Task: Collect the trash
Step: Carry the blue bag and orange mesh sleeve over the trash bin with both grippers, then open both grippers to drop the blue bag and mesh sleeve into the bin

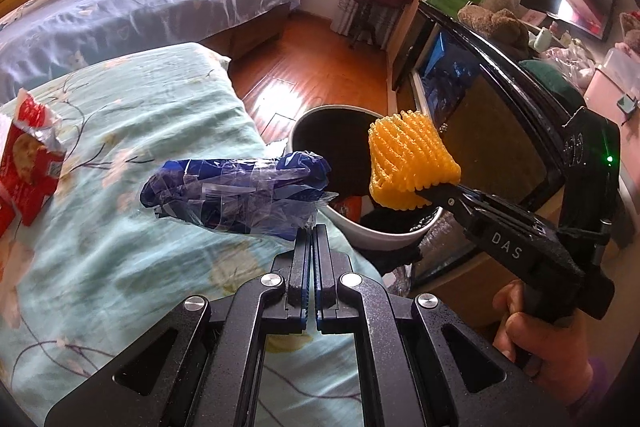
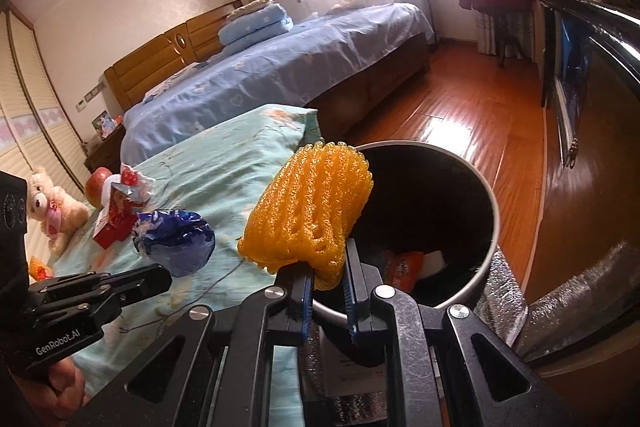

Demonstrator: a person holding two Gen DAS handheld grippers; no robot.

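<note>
Trash first, in the left wrist view: a blue wrapper (image 1: 236,195) hangs over the green bedspread (image 1: 120,131), its corner pinched in the left gripper (image 1: 312,231), whose jaws are pressed together on it. At 3 o'clock from it, the right gripper (image 1: 430,195) holds a yellow foam net (image 1: 408,159) above the white bin (image 1: 384,235). A red packet (image 1: 28,163) lies on the bedspread at 9 o'clock.

In the right wrist view, the right gripper (image 2: 328,273) has its jaws clamped on the foam net (image 2: 308,211), at the bin (image 2: 490,259) rim. The wrapper (image 2: 176,239) sits at 9 o'clock, in the left gripper (image 2: 166,277). Beyond lie the red packet (image 2: 114,223), an apple (image 2: 98,183) and a teddy (image 2: 52,211).
</note>
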